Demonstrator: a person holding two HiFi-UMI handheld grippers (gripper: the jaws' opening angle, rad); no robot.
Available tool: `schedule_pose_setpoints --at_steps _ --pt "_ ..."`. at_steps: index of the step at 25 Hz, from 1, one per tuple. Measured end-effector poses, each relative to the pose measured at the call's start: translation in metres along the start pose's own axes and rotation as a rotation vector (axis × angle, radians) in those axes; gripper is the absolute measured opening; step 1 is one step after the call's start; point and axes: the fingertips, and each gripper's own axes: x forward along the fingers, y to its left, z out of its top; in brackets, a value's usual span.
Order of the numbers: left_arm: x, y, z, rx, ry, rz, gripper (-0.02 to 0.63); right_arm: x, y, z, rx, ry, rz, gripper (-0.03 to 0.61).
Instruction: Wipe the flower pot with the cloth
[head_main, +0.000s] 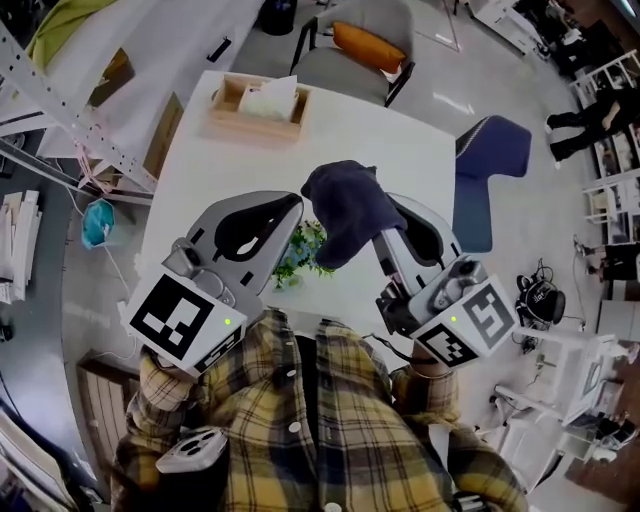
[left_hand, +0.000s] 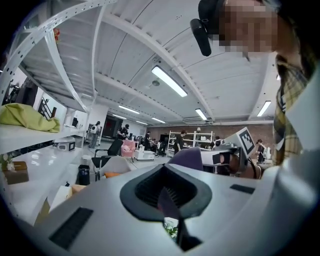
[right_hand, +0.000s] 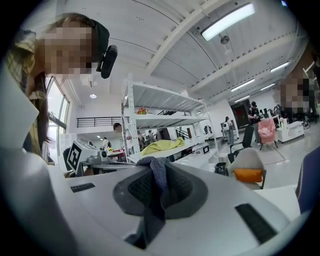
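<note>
Left tongs (head_main: 292, 207): closed, pads together; in the left gripper view only a thin dark sliver shows at the pad line, and I cannot tell what it is.

Right tongs (right_hand: 154, 172): clamped on the cloth (head_main: 345, 210); in the right gripper view the dark blue fabric is pinched between the pads, bunches over the tips and trails down the slot towards the camera; in the head view it hangs as a rumpled lump over the tip end of these tongs.

Both tongs are up off the bench (head_main: 200, 180) and point about level; the tips sit close together, left beside right, with the cloth nearest the left tip; the marker cubes are towards my chest, left (head_main: 180, 318) and right (head_main: 470, 322), above my plaid shirt (head_main: 300, 430).

Flower pot: stands on the bench below and between the two tongs, at the near edge; only its green leaves (head_main: 303, 250) show, in the gap under the cloth; the pot proper is covered by the tongs; cloth and leaves overlap in the head view, contact not determinable; the same leaves peep through the bottom of the left tongs' slot in the left gripper view.

Also on the bench: a wooden tray (head_main: 232, 120) at the far edge, holding white paper (head_main: 268, 98); well apart from the leaves.

Around the bench: a grey chair with an orange cushion (head_main: 368, 45) beyond the far edge; a blue chair (head_main: 490, 150) off the right side.
</note>
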Motion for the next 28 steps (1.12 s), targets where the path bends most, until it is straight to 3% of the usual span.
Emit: schedule_pose_setpoints --at_steps 17,28 --pt "0.015 0.005 -0.002 -0.008 -0.015 0.029 0.009 -0.008 -0.004 -0.011 -0.013 0.031 0.013 0.015" --pt "0.024 0.013 -0.001 0.056 0.018 0.037 0.009 -0.003 -0.01 -0.011 -0.011 0.052 0.025 0.014"
